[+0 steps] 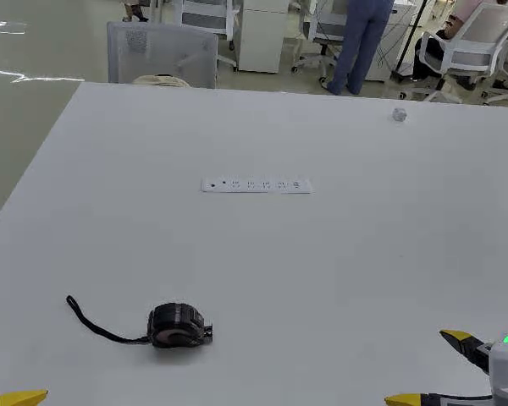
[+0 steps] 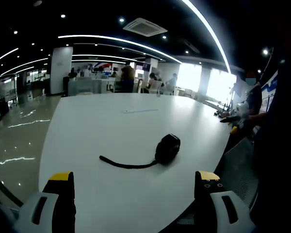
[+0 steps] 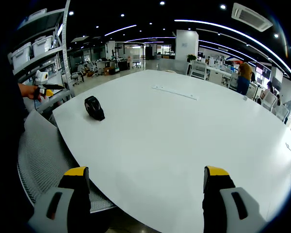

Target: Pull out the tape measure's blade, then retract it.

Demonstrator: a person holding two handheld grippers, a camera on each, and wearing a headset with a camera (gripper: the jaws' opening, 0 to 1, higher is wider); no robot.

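Observation:
A black tape measure (image 1: pixel 179 325) lies on the white table (image 1: pixel 322 254) near its front edge, its black wrist strap (image 1: pixel 93 321) trailing to the left. Its blade is fully inside the case. In the left gripper view the tape measure (image 2: pixel 167 148) sits a short way ahead of my open left gripper (image 2: pixel 135 182). My left gripper's yellow tip (image 1: pixel 17 397) pokes in at the head view's bottom left corner. My right gripper (image 1: pixel 444 368) stands open at the bottom right, far from the tape measure (image 3: pixel 94 107). Nothing is between either pair of jaws.
A white power strip (image 1: pixel 256 185) lies at the middle of the table. A small clear object (image 1: pixel 399 114) rests near the far right edge. Office chairs (image 1: pixel 162 52) and a standing person (image 1: pixel 360 42) are beyond the table.

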